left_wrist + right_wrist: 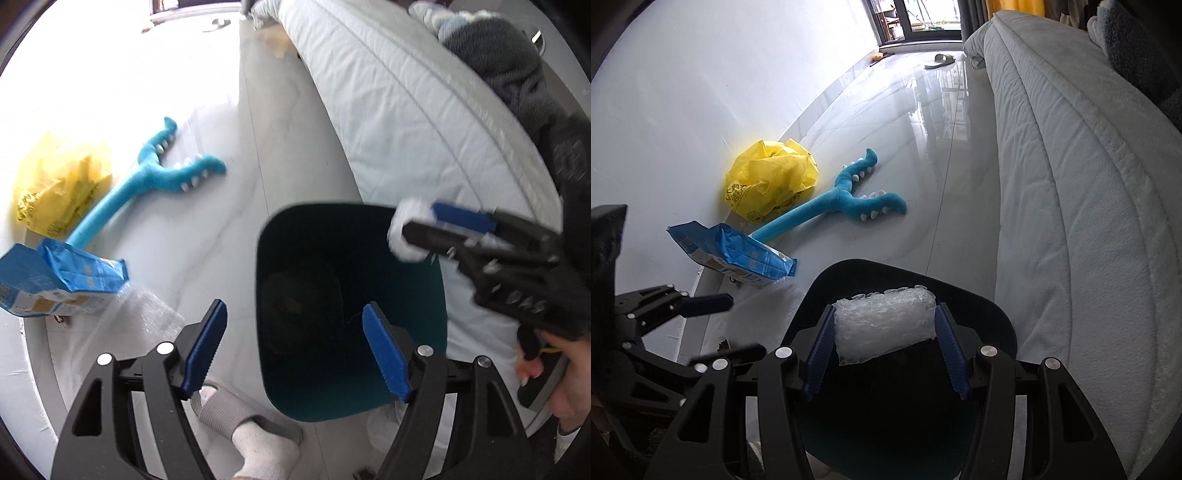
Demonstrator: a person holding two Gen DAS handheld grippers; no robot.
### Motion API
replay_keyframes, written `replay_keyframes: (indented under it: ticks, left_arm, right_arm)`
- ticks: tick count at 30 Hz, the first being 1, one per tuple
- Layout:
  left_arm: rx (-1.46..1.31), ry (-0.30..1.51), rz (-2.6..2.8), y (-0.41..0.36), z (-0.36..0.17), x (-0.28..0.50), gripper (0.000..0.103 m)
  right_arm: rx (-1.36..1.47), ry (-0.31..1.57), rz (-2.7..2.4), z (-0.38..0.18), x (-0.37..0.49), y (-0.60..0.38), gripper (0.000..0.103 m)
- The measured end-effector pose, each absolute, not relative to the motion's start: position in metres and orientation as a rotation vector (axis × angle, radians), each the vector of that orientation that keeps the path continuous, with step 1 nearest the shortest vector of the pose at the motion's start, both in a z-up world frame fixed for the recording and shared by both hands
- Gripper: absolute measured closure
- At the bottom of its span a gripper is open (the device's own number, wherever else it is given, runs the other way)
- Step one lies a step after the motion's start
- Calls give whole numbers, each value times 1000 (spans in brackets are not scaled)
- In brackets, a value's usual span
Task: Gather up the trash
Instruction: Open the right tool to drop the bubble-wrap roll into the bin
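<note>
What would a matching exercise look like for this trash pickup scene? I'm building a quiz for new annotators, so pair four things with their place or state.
Things:
1. bubble wrap wad
2. yellow plastic bag
3. blue snack packet
4. left gripper

Place or state:
A. crumpled on the floor against the wall
B. open, holding nothing
C. clamped in the right gripper above the dark bin
D. lying on the floor near the bin, by the teal plush toy

Pairs: 1-C, 2-A, 3-D, 4-B
</note>
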State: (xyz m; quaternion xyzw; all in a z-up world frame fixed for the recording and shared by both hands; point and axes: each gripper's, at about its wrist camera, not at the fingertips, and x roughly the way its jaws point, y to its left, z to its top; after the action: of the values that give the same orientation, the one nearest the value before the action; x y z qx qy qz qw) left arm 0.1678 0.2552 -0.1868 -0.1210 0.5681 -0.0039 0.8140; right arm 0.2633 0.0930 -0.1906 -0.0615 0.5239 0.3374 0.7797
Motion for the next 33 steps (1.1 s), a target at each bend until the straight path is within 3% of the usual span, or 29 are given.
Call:
replay_keyframes:
  ticks: [4, 14, 17, 21, 33]
  left_arm:
    - [-255, 1114, 42, 269, -166, 163, 19]
    - [-199, 948, 51, 274, -117, 154, 18]
    - [-181, 874, 48, 267, -95, 153, 12]
    - [-149, 757, 58, 259, -64, 150, 9]
    - [-151, 611, 48, 240, -21, 152, 7]
  right_arm:
    - [-147, 1167, 714, -206, 263, 98, 48]
    - [-201, 1265, 690, -250, 258, 108, 46]
    - [-224, 1283, 687, -255, 252, 111, 42]
    - [-210, 1297, 700, -249, 246, 109, 28]
    - [-160, 1189, 778, -187, 232, 95, 24]
